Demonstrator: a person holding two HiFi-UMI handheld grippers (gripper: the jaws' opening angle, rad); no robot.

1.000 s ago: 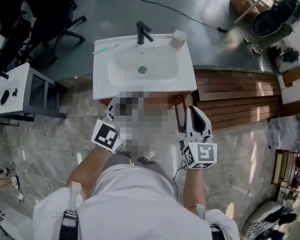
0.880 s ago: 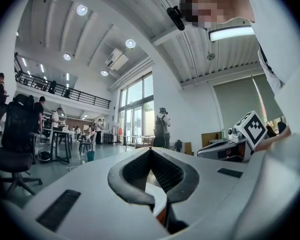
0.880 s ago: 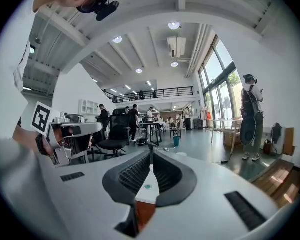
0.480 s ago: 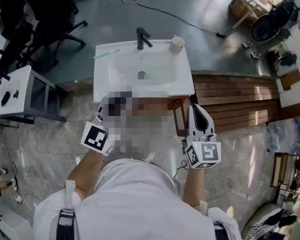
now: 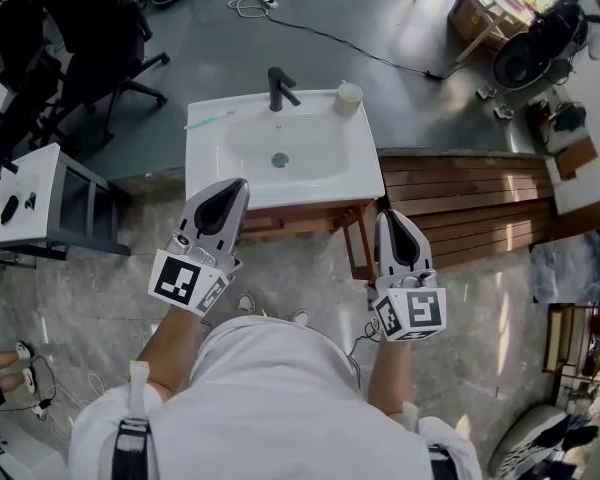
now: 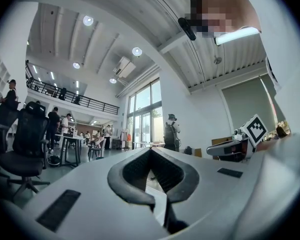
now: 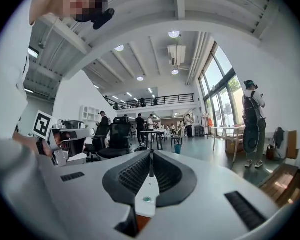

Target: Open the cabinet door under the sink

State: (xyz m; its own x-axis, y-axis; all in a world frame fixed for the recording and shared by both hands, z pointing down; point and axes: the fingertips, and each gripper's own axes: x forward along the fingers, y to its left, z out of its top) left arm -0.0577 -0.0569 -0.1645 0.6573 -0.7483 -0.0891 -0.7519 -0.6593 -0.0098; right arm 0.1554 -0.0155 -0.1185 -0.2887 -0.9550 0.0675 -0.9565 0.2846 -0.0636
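Observation:
In the head view a white sink (image 5: pixel 280 158) with a black tap (image 5: pixel 278 88) stands on a wooden cabinet (image 5: pixel 298 219). Only a thin strip of the cabinet's front and its right side shows below the basin. Whether its door is ajar I cannot tell. My left gripper (image 5: pixel 232 192) is held over the basin's front left edge, jaws together and holding nothing. The right gripper (image 5: pixel 391 222) hangs just off the cabinet's right front corner, also shut and holding nothing. The left gripper (image 6: pixel 150 150) and right gripper (image 7: pixel 150 154) views look out level across the hall.
A pale cup (image 5: pixel 348 94) stands at the basin's back right corner. Slatted wooden decking (image 5: pixel 465 196) lies to the right of the cabinet, and a white side table (image 5: pixel 35 193) to its left. Office chairs (image 5: pixel 90 28) and a floor cable (image 5: pixel 370 36) are behind the sink.
My left gripper has swung up and forward from beside the body to the basin's front left edge. The right gripper has barely moved.

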